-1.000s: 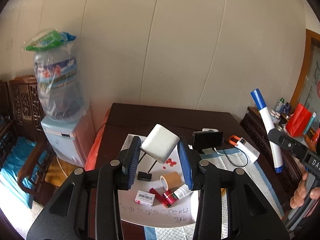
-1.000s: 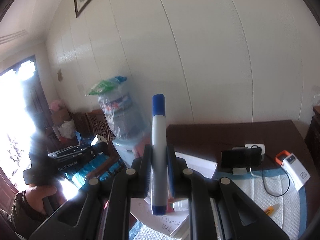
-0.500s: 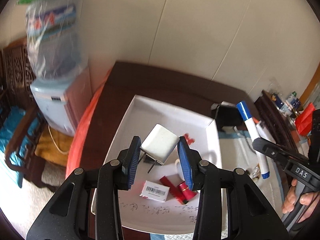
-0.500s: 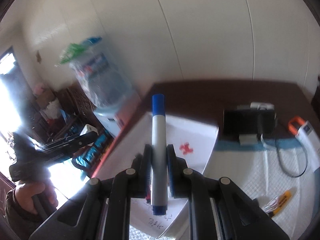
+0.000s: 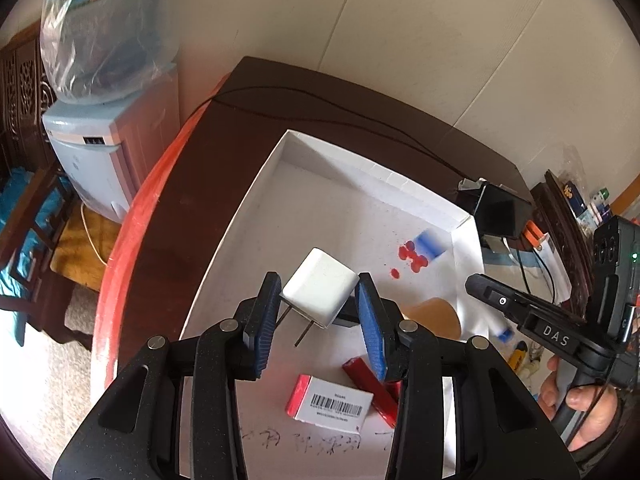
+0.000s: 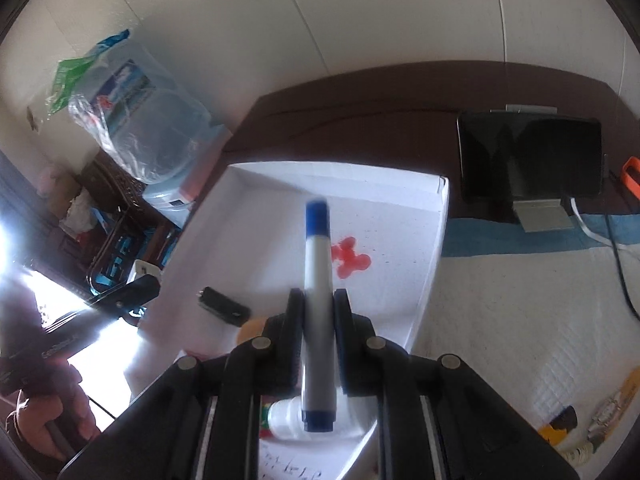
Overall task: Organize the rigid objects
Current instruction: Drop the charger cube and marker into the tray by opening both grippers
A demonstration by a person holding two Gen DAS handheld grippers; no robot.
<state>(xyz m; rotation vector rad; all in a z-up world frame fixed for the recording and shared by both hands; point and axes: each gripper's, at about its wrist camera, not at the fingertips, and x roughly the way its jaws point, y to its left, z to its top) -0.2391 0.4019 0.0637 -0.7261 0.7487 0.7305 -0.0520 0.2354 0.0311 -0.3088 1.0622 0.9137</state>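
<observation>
Two grippers hang over a dark wooden table (image 5: 192, 184), glossy, with a red edge running down its left side in the left wrist view. A water dispenser (image 5: 100, 152), pale blue plastic with a bagged bottle on top, stands off the table at upper left. A white quilted mat (image 6: 520, 300) with a blue border covers the right half of the right wrist view.

A shallow white cardboard tray (image 5: 256, 200), rectangular with low folded walls, fills the middle of both views. Its floor carries a red blot and handwritten marks near the bottom edge. A black phone (image 6: 528, 156) stands propped on a grey stand beyond the tray's far right corner, with a cable trailing from it.

The left gripper (image 5: 320, 320) has its blue ribbed pads closed narrowly on a white charger (image 5: 320, 294), a smooth rounded block whose two metal prongs point lower left, above the tray floor. The right gripper (image 6: 318, 326) is clamped tight on a marker (image 6: 318, 280), a grey cylinder with blue cap and blue end, standing upright in the frame over the tray.

On the tray floor under the left gripper lie a white and red small box (image 5: 330, 402) with a barcode, a red tube (image 5: 376, 392) partly hidden by the right finger, and a tan roll of tape (image 5: 434, 318). A black car key (image 6: 222, 306) lies left of the marker. A white bottle (image 6: 286, 418) sits partly hidden behind the marker's lower end.
</observation>
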